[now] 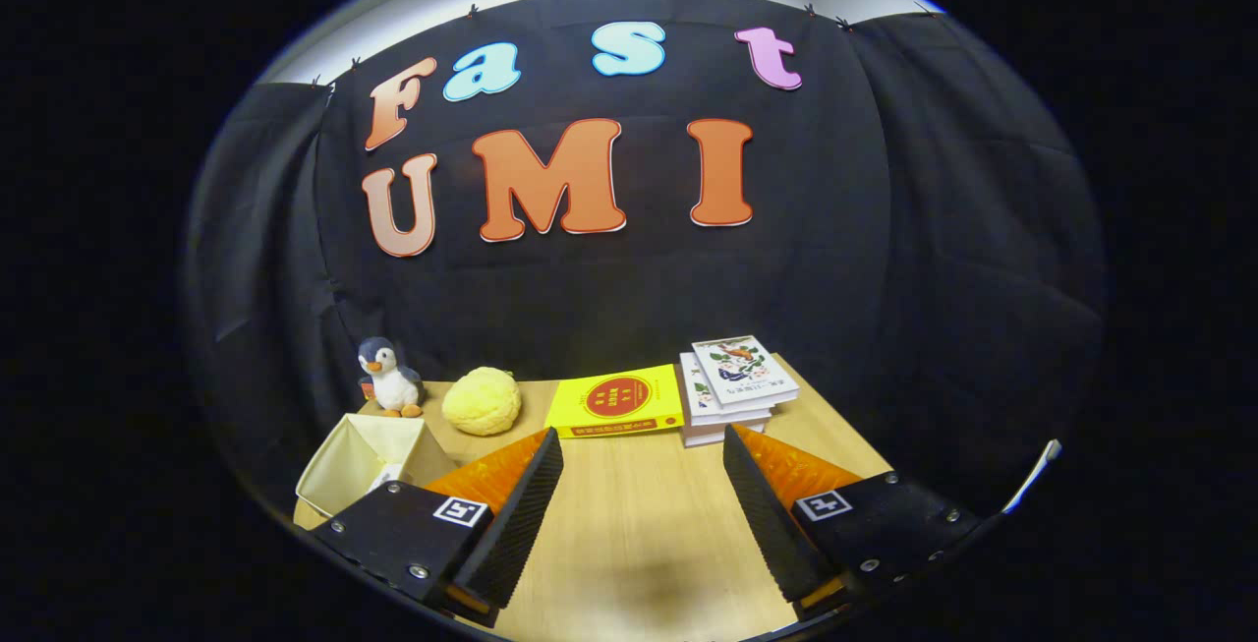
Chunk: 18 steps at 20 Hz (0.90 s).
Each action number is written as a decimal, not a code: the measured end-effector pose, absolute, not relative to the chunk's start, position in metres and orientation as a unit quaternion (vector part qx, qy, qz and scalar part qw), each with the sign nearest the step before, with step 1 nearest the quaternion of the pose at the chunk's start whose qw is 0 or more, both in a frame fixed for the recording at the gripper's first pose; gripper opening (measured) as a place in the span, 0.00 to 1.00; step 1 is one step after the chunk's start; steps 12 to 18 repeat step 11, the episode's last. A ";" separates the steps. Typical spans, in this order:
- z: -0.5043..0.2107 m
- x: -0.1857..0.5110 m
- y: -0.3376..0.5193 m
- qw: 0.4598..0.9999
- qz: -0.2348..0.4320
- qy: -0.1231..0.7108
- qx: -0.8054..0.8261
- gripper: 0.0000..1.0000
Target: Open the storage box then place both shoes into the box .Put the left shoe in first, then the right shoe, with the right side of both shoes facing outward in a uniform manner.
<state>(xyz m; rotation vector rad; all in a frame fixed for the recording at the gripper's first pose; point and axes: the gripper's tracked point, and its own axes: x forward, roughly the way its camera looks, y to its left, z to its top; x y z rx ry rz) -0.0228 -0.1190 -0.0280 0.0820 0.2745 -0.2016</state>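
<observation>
Far edge of the surface [639, 514], in a row: toy penguin [389, 379], yellow ball [482, 401], yellow book [616, 401], stack of books [732, 386].

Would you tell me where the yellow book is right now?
In the gripper view, the yellow book lies flat on the table beyond the open gripper, between the yellow ball and the stacked books.

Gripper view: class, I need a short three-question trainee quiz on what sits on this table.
1. True or false: the gripper holds the yellow book.
2. What stands beside the yellow plush ball? A) penguin toy B) mug C) lamp
3. Fill in: the stack of books lies next to the yellow ____.

Key: 1 false, the fingers are open over bare table; 2 A; 3 book.
</observation>
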 end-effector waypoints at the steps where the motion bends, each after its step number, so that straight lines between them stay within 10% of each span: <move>1: -0.028 -0.027 -0.126 0.986 -0.098 0.133 0.036 0.98; 18: -0.036 -0.043 -0.170 0.986 -0.100 0.124 0.047 0.98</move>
